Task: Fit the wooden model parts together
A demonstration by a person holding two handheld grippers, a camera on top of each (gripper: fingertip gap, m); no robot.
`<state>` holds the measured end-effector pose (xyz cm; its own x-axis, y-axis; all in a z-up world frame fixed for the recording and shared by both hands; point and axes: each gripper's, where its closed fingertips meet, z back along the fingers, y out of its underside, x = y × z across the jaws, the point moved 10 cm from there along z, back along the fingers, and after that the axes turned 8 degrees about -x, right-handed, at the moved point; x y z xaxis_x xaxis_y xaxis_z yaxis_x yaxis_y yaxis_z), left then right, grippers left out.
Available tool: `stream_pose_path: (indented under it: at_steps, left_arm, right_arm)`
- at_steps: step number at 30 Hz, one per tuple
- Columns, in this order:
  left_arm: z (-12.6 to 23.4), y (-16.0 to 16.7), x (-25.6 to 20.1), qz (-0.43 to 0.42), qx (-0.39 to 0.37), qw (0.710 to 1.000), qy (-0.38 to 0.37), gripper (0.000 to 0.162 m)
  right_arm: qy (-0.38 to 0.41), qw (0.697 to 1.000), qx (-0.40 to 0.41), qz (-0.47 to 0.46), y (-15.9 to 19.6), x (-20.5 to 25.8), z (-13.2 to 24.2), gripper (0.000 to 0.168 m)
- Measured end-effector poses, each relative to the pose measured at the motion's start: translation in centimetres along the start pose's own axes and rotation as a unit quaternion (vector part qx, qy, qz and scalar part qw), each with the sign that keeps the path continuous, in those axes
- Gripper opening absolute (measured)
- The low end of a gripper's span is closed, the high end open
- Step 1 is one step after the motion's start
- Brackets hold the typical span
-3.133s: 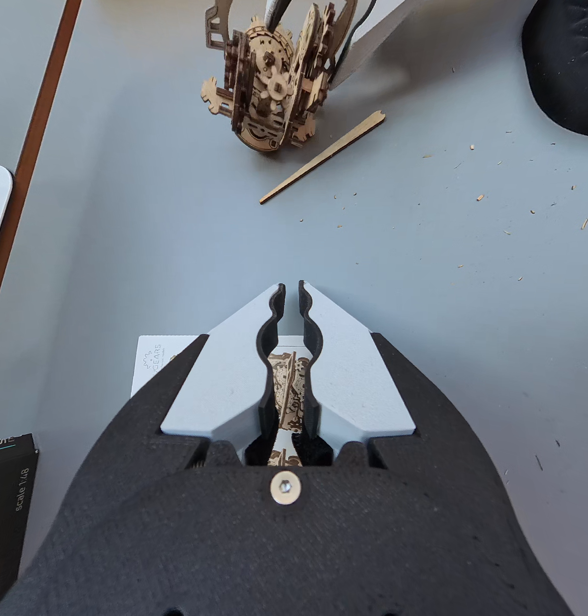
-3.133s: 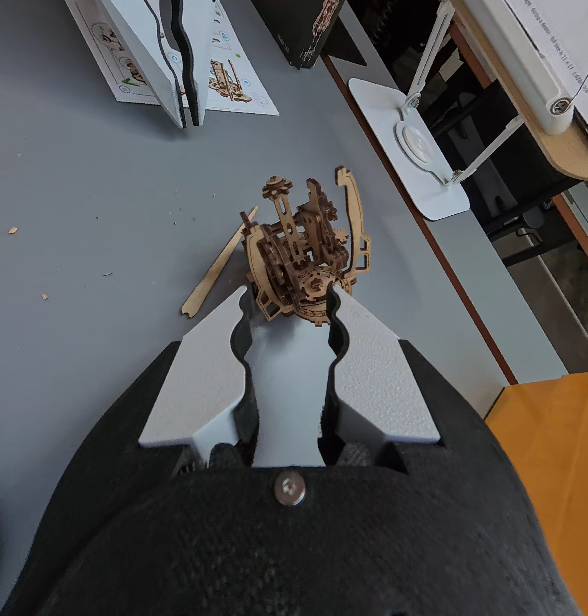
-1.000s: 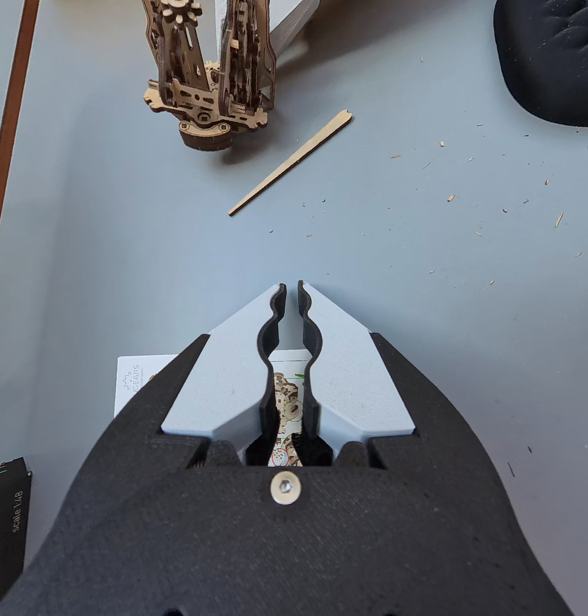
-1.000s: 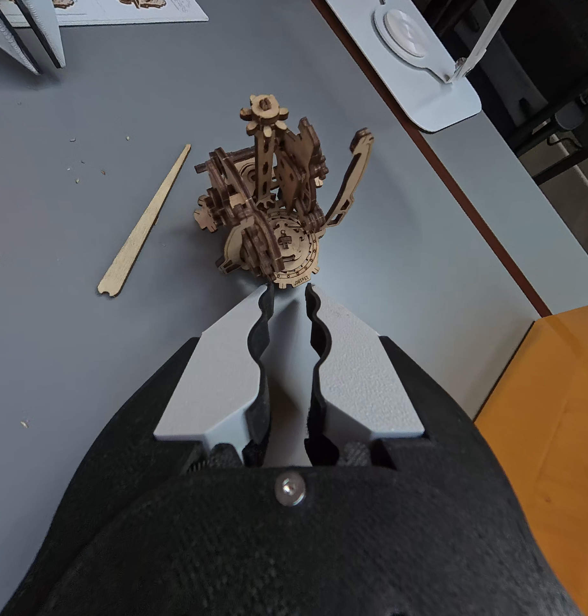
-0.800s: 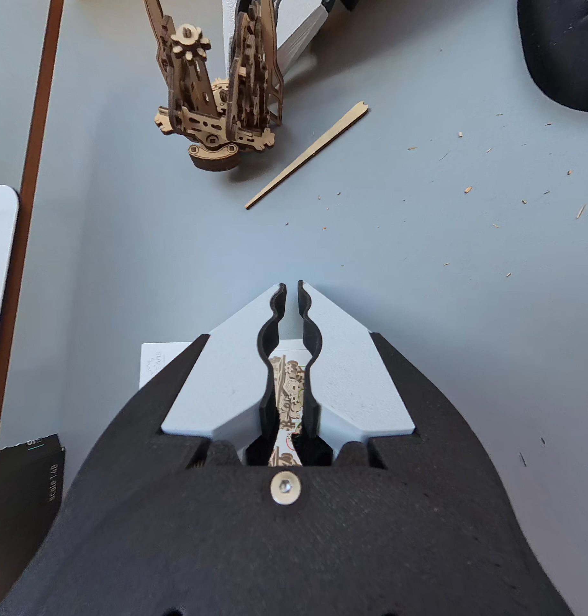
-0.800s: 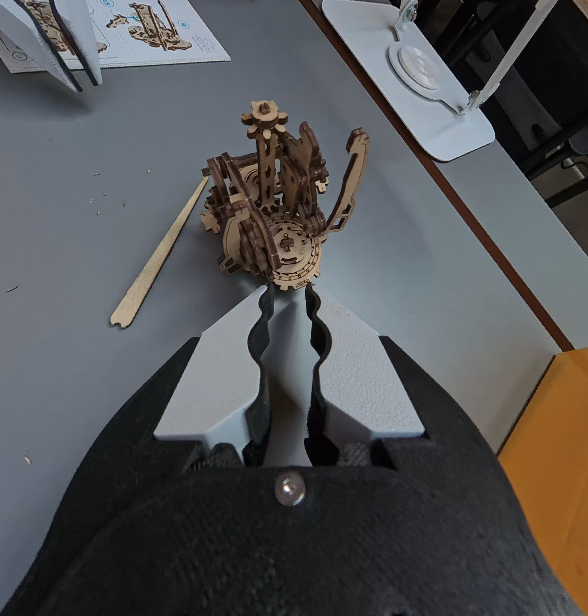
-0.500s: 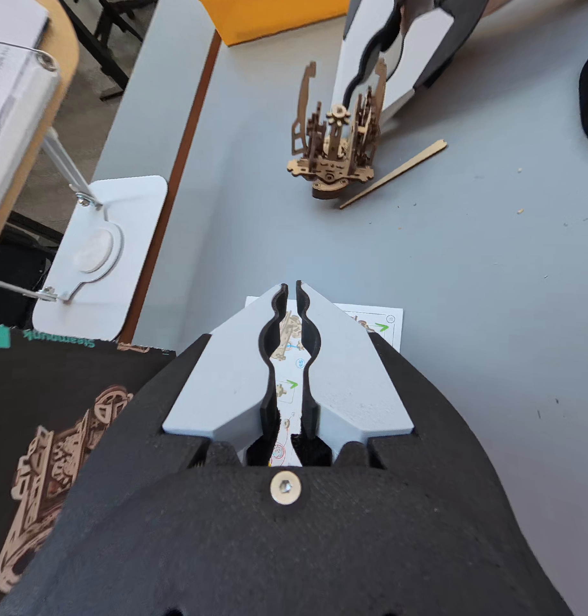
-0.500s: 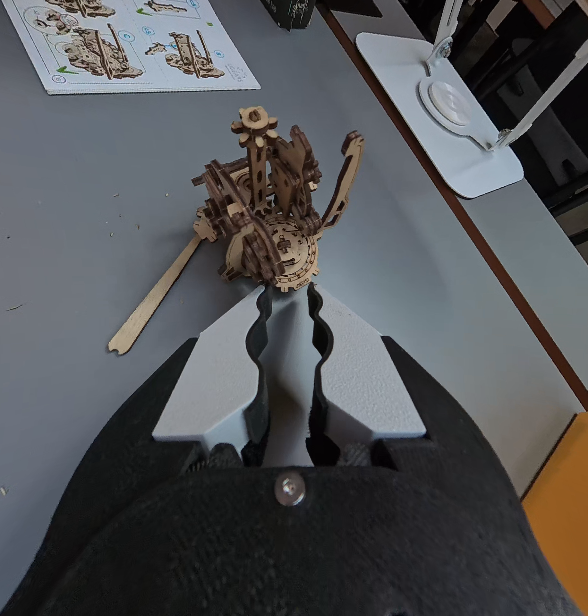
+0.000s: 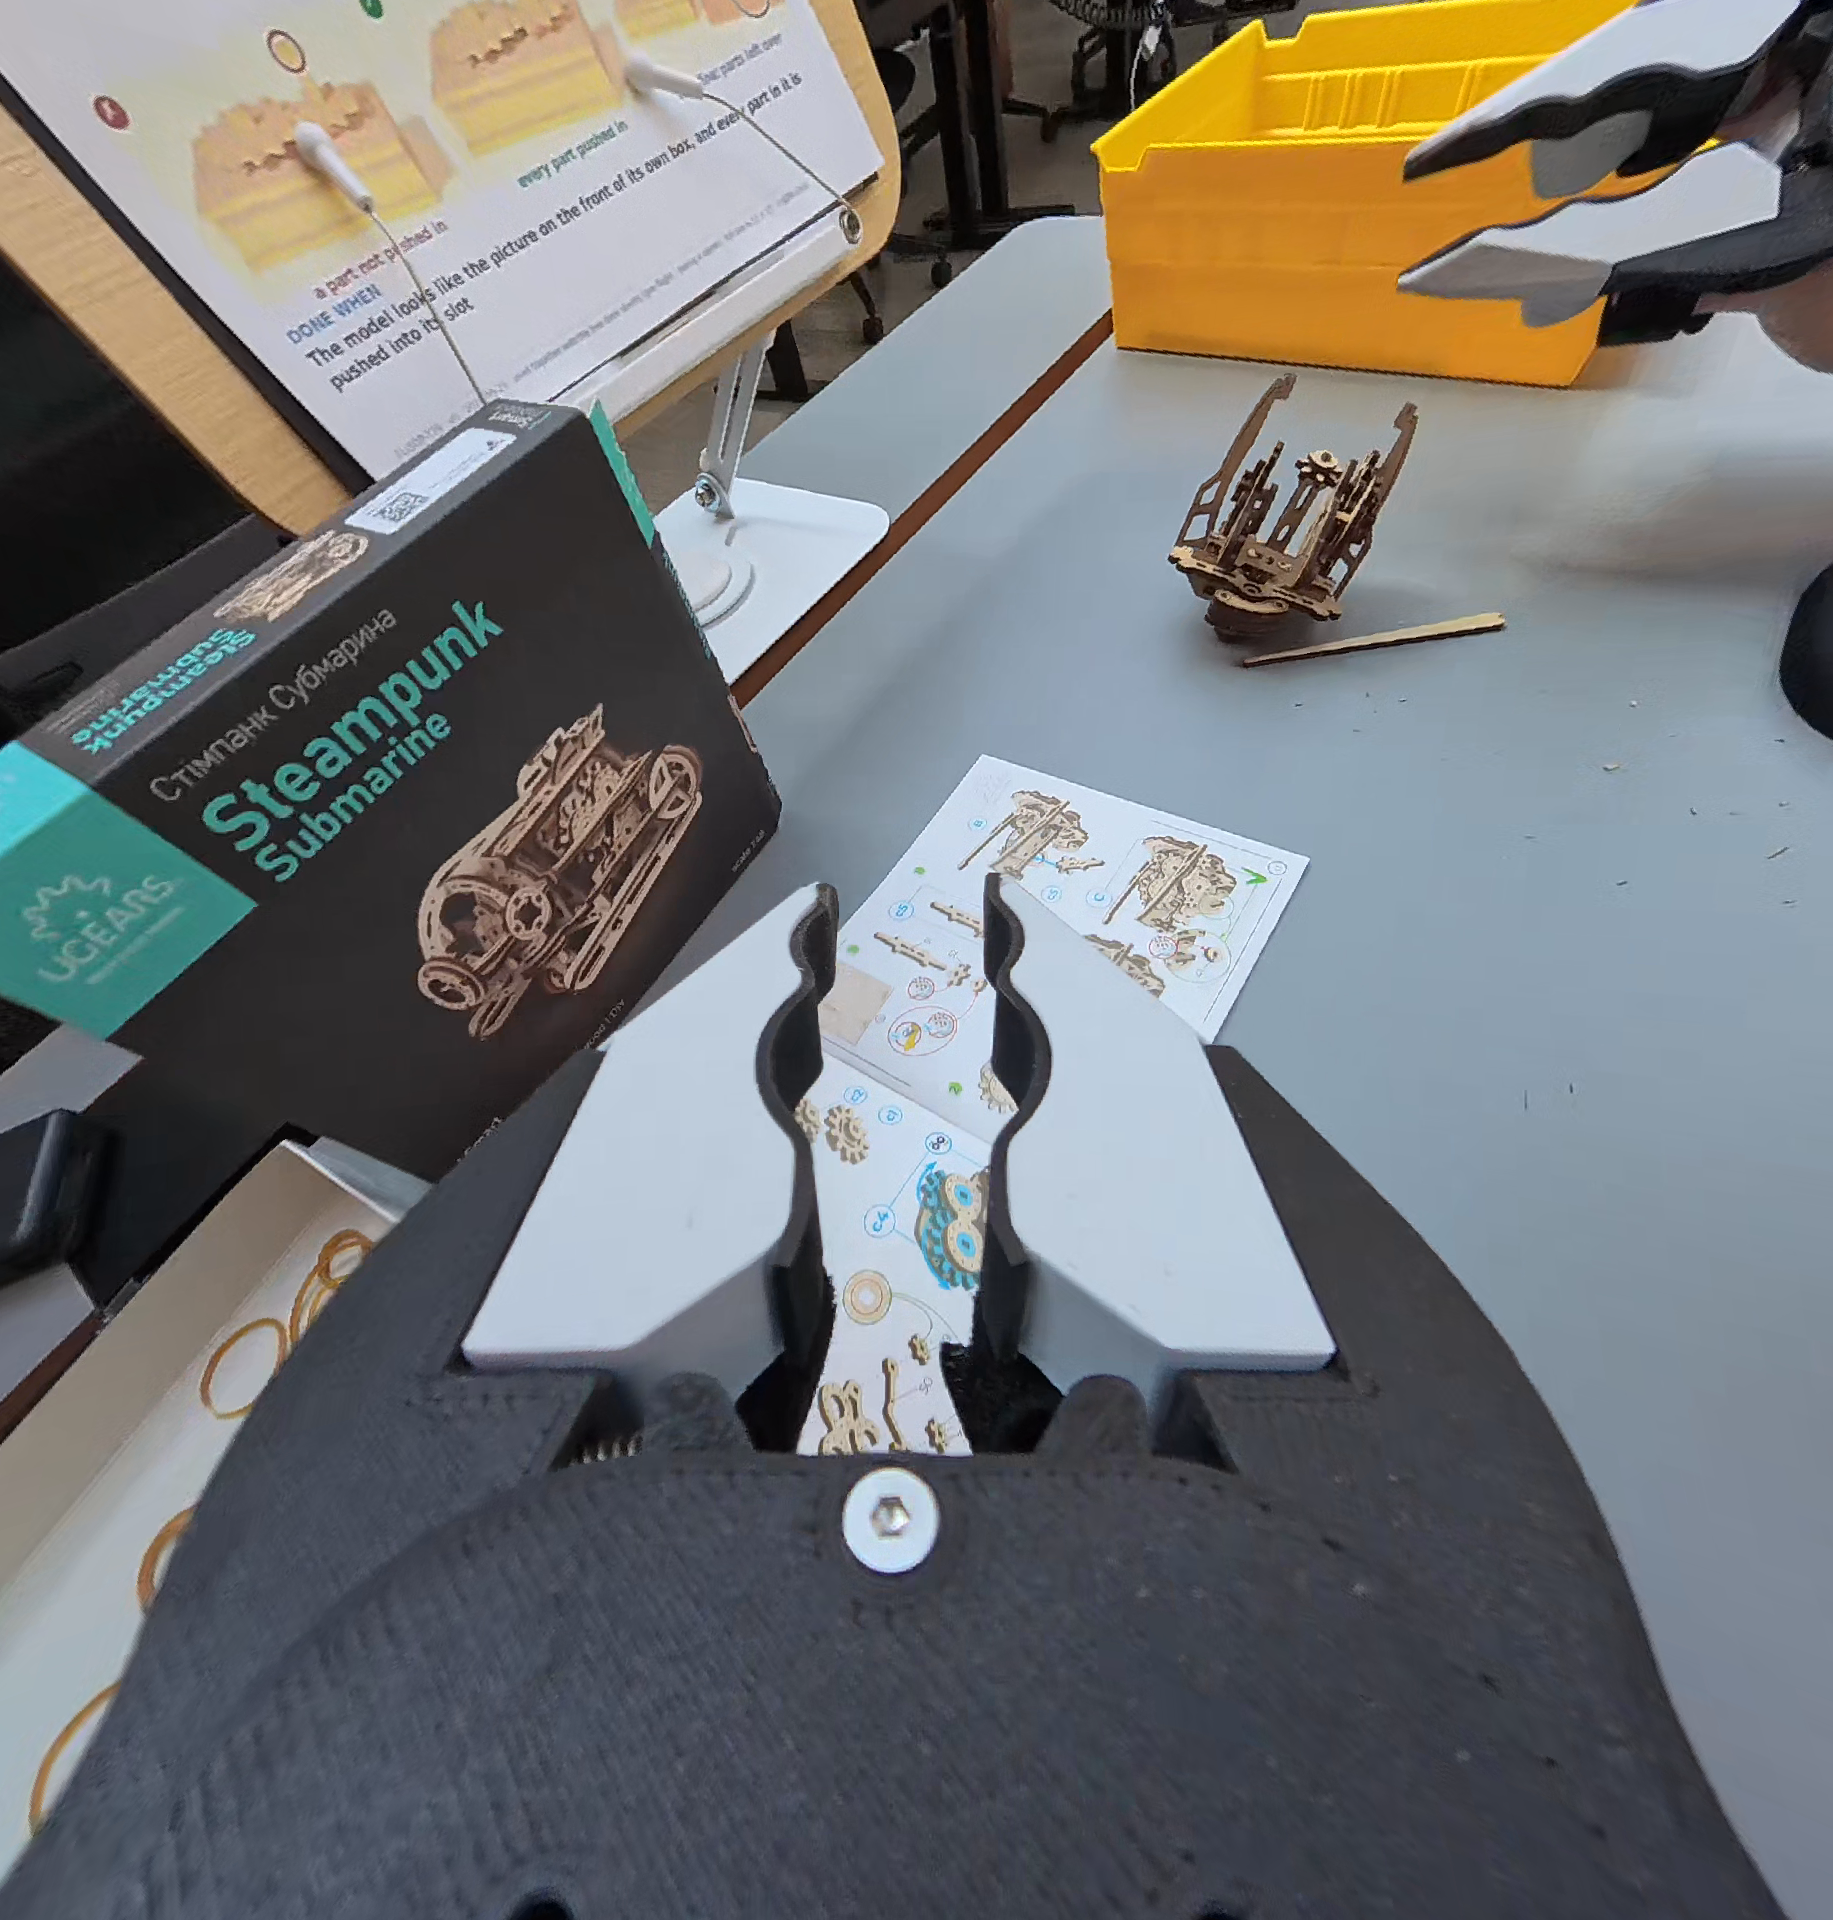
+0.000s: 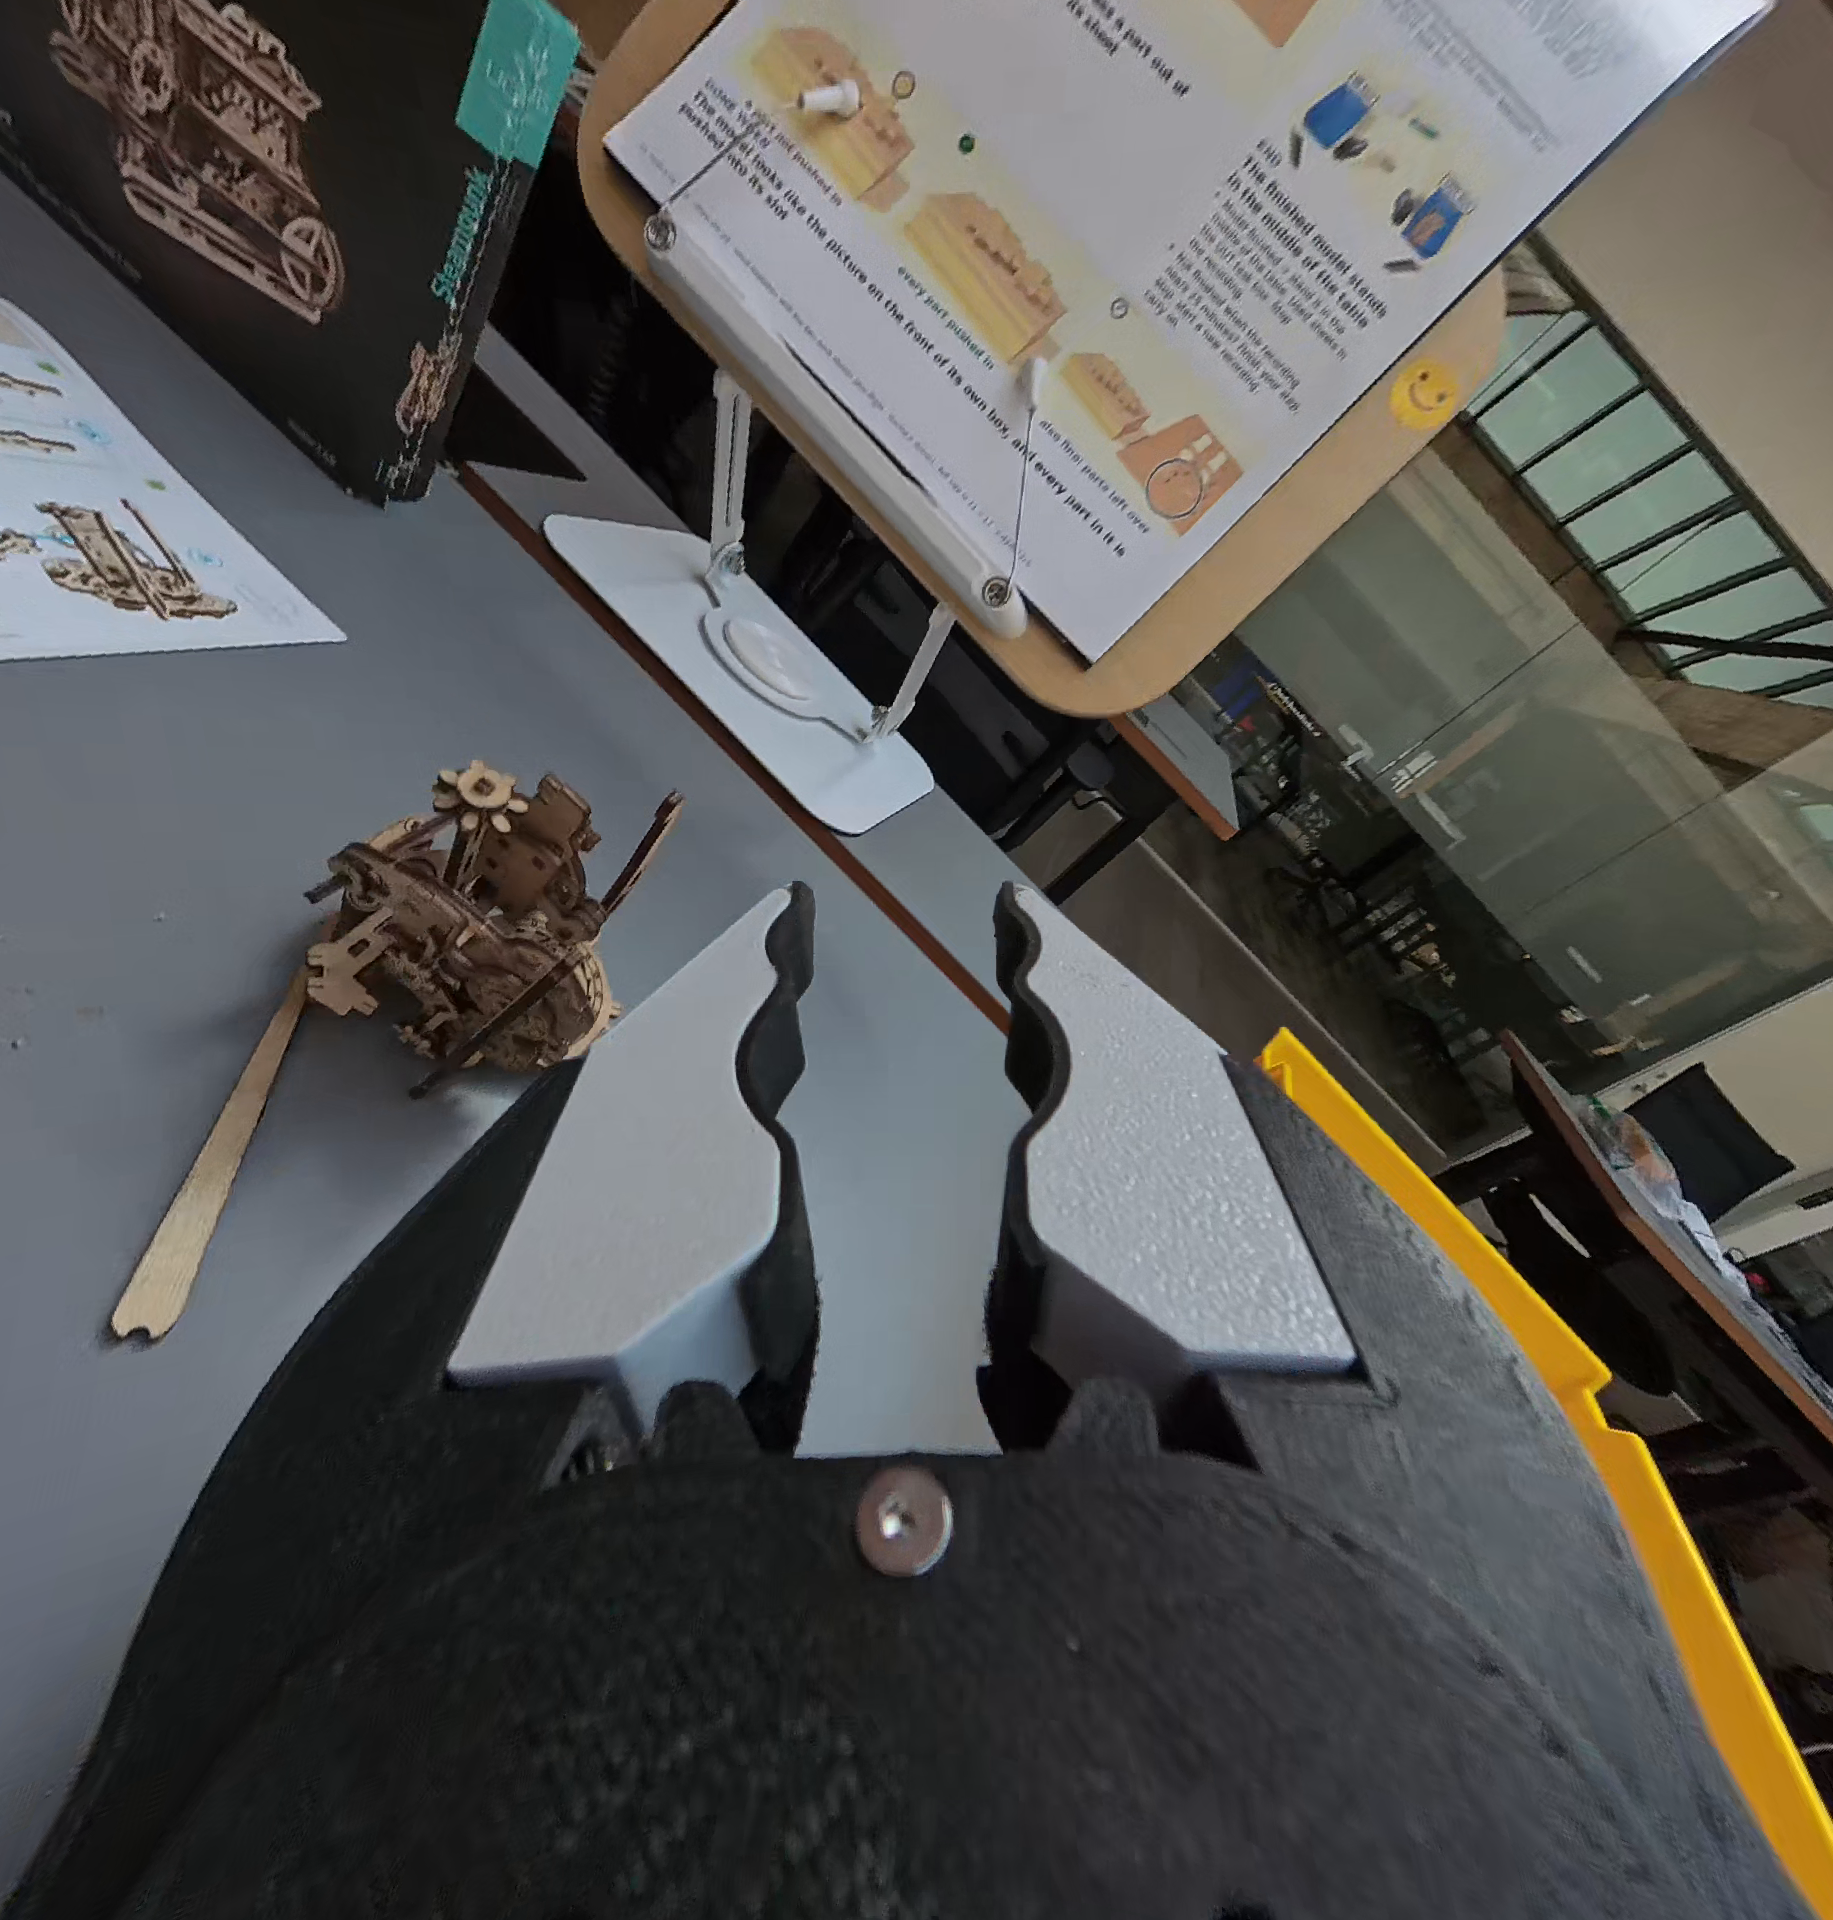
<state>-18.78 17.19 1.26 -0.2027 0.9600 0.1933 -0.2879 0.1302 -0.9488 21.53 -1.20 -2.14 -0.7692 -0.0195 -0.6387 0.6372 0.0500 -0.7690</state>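
Both grippers: I had lifted the left gripper [image 9: 907, 935] and right gripper [image 10: 901, 935] clear; jaws apart, empty.
Model: brown laser-cut wooden model assembly [image 9: 1281, 545] stood released on grey table [image 9: 1514, 1039], thin wooden stick [image 9: 1374, 637] beside it.
Implication: I judged regrasping necessary.

Bare table [image 9: 1514, 1039] btwn booklet [image 9: 1130, 894], model [image 9: 1276, 540]; stick [image 9: 1374, 639] touching model.

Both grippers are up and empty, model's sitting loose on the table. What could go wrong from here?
1. The wooden model sits tilted on its round base with thin arms sticking up; a re-grasp from the right gripper may tip it or snap an arm.
2. The wooden stick lies against the model, so nudging either could shift the other.
3. The left gripper hangs open over the instruction sheet and might snag it when lowered.
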Motion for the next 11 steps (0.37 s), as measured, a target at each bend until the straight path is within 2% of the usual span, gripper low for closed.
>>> stream_pose_path:
  at_steps: [2, 5, 8, 11]
  left_arm:
    - [0.9, 0.9, -0.3, 0.000, -0.011, 1.000, 0.002, 0.029]
    - [0.8, 2.9, -1.0, -0.003, 0.021, 1.000, 0.023, 0.029]
    - [-0.2, 5.2, -1.8, -0.027, 0.099, 0.994, 0.027, 0.032]
    - [-0.5, 6.7, -1.9, 0.004, 0.150, 0.988, 0.023, 0.028]
  right_arm:
    - [0.028, 0.999, -0.038, -0.003, -1.9, -0.2, 0.6, 0.035]
    - [-0.003, 0.997, -0.082, -0.013, -4.7, 1.1, 1.1, 0.036]
    - [-0.084, 0.992, -0.093, -0.013, -6.8, 3.9, 0.7, 0.037]
    - [-0.221, 0.969, -0.080, -0.072, -8.1, 8.1, -1.0, 0.036]
